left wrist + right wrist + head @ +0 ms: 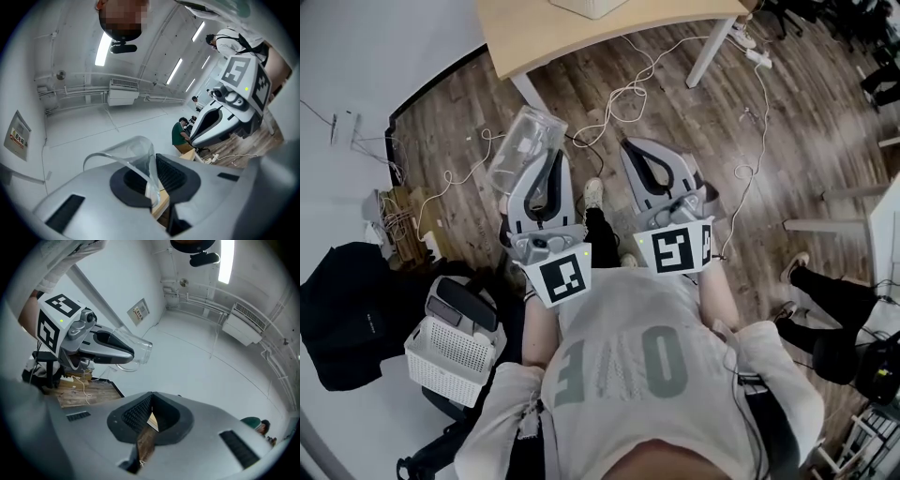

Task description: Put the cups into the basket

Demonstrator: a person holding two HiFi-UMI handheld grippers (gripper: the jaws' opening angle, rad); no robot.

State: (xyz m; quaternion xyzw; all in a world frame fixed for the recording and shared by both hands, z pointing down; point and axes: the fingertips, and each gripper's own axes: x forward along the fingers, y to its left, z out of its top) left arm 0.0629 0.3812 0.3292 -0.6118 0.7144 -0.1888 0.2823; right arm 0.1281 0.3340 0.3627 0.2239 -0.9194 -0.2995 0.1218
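Observation:
A clear plastic cup [525, 150] is held over the wooden floor with my left gripper [551, 159] shut on its rim. In the left gripper view the cup [124, 154] lies tipped, its wall pinched between the dark pads [176, 173]. My right gripper [639, 150] hangs beside the left one, jaws together and nothing in them. In the right gripper view its tips [149, 401] meet, and the left gripper [101, 348] with the cup [138, 351] shows at upper left. The white slatted basket [450, 354] stands at the lower left of the head view, well behind both grippers.
A light wooden table [609, 28] stands ahead with white cables [628, 89] and a power strip [755, 52] on the floor below it. A black bag [347, 309] lies left of the basket. Another person's legs [825, 281] are at the right.

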